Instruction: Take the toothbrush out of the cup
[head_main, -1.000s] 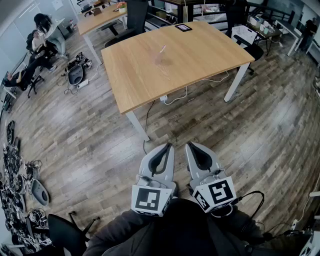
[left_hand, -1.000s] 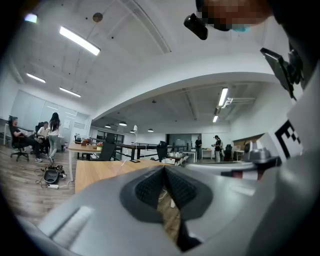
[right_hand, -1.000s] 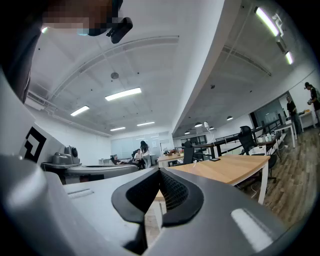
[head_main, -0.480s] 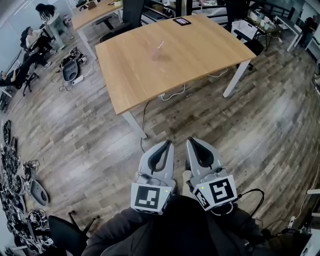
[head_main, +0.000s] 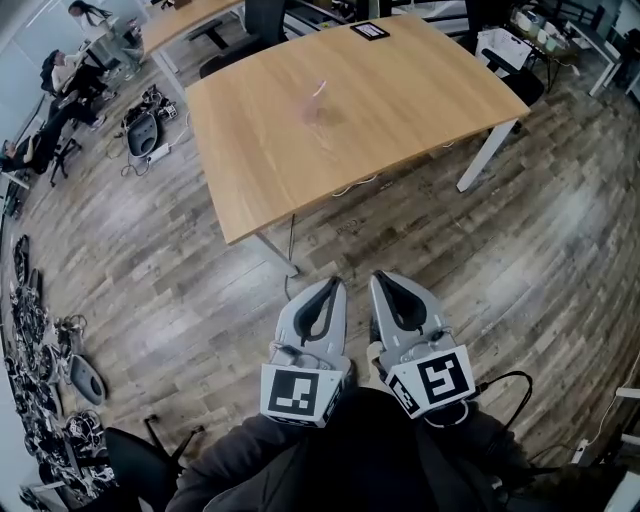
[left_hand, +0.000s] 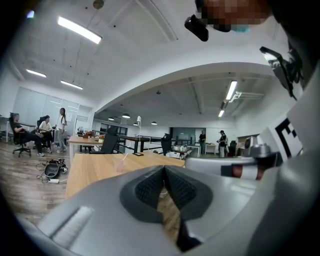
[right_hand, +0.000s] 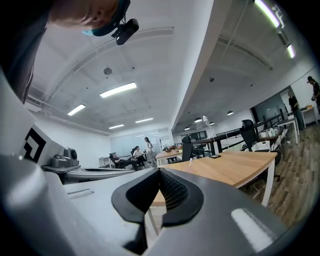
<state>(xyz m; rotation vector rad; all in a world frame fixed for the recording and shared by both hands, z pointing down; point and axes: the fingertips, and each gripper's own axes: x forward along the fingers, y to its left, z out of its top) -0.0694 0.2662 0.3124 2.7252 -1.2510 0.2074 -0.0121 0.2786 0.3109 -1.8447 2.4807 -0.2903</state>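
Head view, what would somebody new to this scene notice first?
The left gripper and the right gripper sit side by side at the bottom centre, both shut and empty, over the wood floor. Beyond them stands a large wooden table, nearly bare, with a clear cup holding a pink toothbrush near its middle.

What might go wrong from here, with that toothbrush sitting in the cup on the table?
1. The cup looks clear and light, and the toothbrush leans in it. Pulling the brush sideways could tip the cup over.
2. The left gripper and right gripper are both shut and empty. Arriving like that, they might knock the cup rather than grip the brush.
3. Cables lie under the table edge, a possible trip.
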